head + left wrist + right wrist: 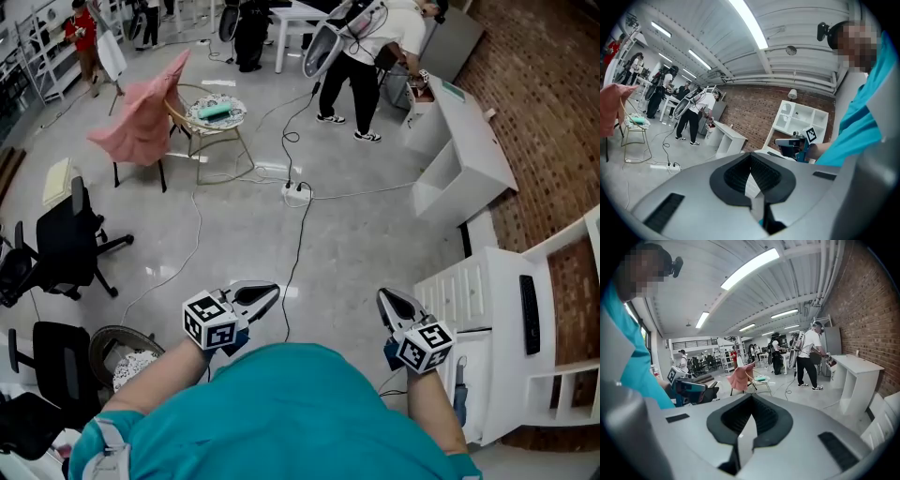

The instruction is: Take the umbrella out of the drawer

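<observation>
No umbrella shows in any view. A white drawer cabinet (466, 284) stands at the right, its drawer fronts facing the floor space. My left gripper (270, 292) hovers over the grey floor, shut and empty, left of the cabinet. My right gripper (385, 299) is also shut and empty, a short way from the cabinet's drawer fronts. In the left gripper view the left gripper (751, 174) has its dark pads pressed together, with the right gripper (793, 143) beyond. The right gripper view shows the right gripper (750, 416) closed, and the left gripper (688, 390) beside it.
A black bar (530, 314) lies on the cabinet top. A power strip (297, 193) and cables cross the floor ahead. Black office chairs (64, 242) stand at the left, a pink-draped chair (143, 114) and a round table (217, 112) farther back. A white shelf unit (466, 152) and several people are beyond.
</observation>
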Demonstrator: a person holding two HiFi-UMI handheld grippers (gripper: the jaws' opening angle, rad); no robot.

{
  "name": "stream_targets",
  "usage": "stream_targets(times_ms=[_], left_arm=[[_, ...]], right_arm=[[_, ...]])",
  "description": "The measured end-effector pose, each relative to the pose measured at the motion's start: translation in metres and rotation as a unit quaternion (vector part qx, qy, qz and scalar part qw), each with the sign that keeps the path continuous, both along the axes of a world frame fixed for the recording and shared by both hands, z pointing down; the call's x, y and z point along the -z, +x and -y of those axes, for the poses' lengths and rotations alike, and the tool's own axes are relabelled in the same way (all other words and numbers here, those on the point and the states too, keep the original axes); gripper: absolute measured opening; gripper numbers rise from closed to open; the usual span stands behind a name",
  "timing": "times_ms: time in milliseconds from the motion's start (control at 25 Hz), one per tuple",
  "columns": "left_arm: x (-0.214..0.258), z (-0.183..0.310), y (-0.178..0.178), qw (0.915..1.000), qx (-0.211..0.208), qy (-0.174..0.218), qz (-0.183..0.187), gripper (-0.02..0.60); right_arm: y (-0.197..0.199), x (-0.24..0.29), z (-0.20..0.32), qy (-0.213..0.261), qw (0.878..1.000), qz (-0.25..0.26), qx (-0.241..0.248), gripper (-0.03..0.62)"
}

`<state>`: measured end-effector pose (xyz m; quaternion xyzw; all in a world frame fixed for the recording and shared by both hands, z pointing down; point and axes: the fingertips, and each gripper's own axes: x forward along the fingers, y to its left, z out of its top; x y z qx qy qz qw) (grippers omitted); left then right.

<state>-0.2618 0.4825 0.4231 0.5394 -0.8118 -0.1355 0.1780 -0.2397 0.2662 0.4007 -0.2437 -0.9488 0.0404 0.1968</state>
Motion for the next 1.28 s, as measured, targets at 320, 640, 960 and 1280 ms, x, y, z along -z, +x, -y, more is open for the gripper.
stream_targets(times_ms=[320,640,960,1280], left_arm=[[-0.006,0.038,-0.013,0.9995,0.023,-0.020,0.000,0.015],[-0.009,0.116,-0.014,0.9933,0.114,-0.003,-0.017,0.015],[-0.019,0.130,-0.012,0.9883,0.147,0.005,-0.043,0.015],[-0.008,0.123,-0.026,0.9931,0.115,-0.011,-0.023,0.015]], right_arm=[[-0.021,-0.019,0.049,-0.016,1.000,-0.013,0.018,0.021],[-0.037,-0.031,0.136,-0.023,0.996,-0.023,0.087,0.021],[-0.043,-0.040,0.161,-0.027,0.995,-0.020,0.089,0.021],[-0.040,-0.029,0.162,-0.034,0.998,-0.004,0.057,0.021]])
